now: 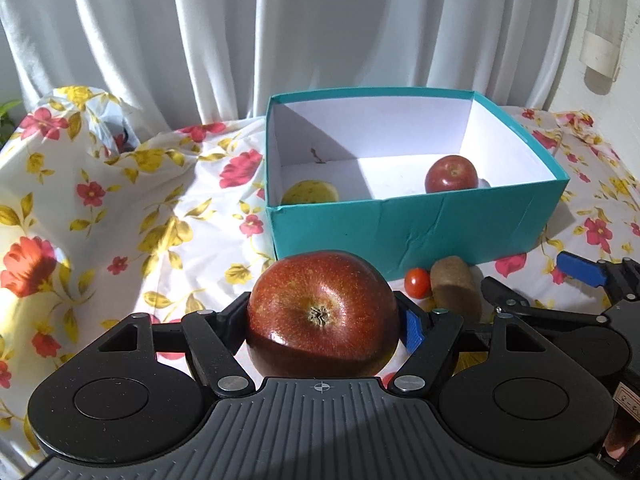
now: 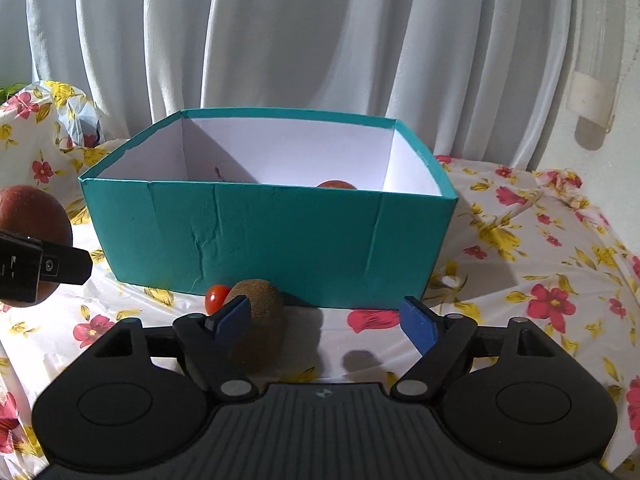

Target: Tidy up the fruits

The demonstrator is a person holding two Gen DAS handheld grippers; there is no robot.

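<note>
My left gripper (image 1: 326, 316) is shut on a large red apple (image 1: 320, 304), held above the cloth in front of the teal box (image 1: 400, 232). The same apple (image 2: 28, 216) shows at the left edge of the right wrist view. Inside the box lie a smaller red apple (image 1: 451, 174) and a yellow fruit (image 1: 310, 193). A brown kiwi (image 2: 262, 312) and a cherry tomato (image 2: 216, 296) rest on the cloth against the box's front wall (image 2: 280, 240). My right gripper (image 2: 324, 318) stands open, its left finger just in front of the kiwi and its right pad well apart from it.
A flowered tablecloth (image 2: 540, 264) covers the table and bunches up at the left (image 1: 80, 200). White curtains (image 1: 320, 32) hang close behind the box. A crumpled plastic bag (image 2: 76, 120) sits at the back left. A pale wall with a pipe (image 2: 592, 92) stands on the right.
</note>
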